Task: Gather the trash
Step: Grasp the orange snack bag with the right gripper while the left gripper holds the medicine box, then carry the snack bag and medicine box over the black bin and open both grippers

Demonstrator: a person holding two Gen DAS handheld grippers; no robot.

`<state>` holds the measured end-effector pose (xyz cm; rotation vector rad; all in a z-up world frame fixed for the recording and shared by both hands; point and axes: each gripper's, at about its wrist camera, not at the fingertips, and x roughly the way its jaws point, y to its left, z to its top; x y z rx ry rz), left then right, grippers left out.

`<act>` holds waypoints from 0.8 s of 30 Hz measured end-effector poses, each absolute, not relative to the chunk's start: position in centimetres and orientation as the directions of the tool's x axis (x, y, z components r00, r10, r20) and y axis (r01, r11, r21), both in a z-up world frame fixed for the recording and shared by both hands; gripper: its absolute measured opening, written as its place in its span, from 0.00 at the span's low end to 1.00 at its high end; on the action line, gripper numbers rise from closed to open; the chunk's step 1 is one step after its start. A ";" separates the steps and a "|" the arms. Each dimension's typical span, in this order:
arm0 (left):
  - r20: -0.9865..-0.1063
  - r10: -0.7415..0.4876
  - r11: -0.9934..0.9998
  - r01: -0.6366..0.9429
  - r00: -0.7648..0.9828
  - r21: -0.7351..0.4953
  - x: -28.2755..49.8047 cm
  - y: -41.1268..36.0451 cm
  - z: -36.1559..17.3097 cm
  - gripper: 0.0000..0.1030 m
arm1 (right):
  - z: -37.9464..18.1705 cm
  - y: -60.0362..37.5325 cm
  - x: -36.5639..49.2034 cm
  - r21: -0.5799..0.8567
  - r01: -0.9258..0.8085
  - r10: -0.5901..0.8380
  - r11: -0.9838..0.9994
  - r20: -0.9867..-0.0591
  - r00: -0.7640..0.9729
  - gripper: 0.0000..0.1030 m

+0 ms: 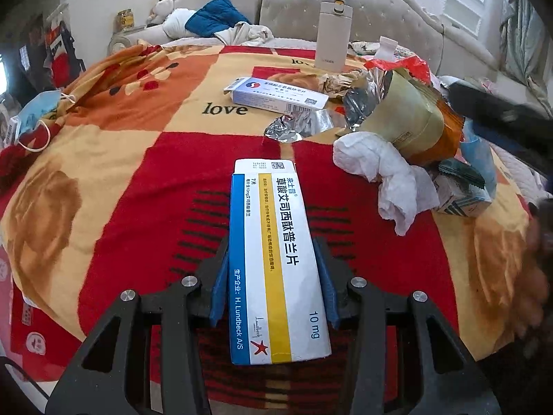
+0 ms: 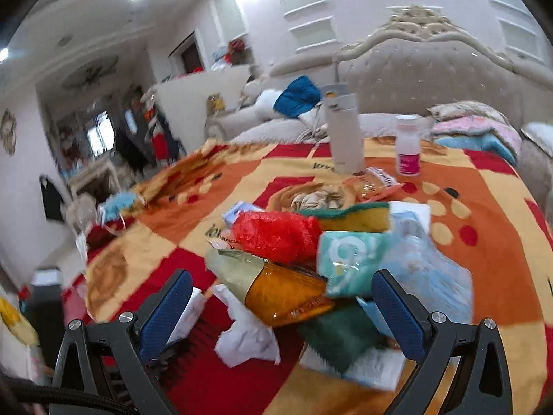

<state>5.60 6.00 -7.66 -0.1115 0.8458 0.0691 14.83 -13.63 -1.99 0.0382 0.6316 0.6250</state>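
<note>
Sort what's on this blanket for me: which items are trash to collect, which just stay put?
Trash:
white-blue-yellow cardboard medicine box, held
crumpled white tissue
orange-and-gold foil snack bag
red plastic bag

Stays:
tall white thermos flask
small white pill bottle

The long white medicine box [image 1: 276, 259] with the blue and yellow stripes carries the clearest print: "10 mg" near its lower corner, "H. Lundbeck AS" running along the blue band, a small "Lundbeck" script beside a red star, and large Chinese characters down its middle. On the patterned blanket [image 1: 114, 159], "love" is woven in dark letters, and again near the far edge. The smaller blue-white box [image 1: 276, 97] shows a barcode; its text is too small to read.
</note>
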 end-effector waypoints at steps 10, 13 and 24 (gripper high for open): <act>-0.759 0.072 0.975 -0.205 0.647 -0.082 5.8 9.9 -7.2 0.41 | -4.4 -10.7 16.9 0.146 -0.625 0.570 0.767 -0.602 0.559 0.56; -0.760 0.074 0.973 -0.213 0.645 -0.086 5.7 10.3 -7.1 0.41 | -3.6 -11.7 16.5 0.196 -0.612 0.600 0.766 -0.559 0.572 0.52; -0.732 0.060 0.973 -0.202 0.679 -0.108 4.5 9.6 -5.1 0.41 | 0.0 -18.8 14.6 0.575 -0.595 0.820 0.562 -0.291 0.493 0.52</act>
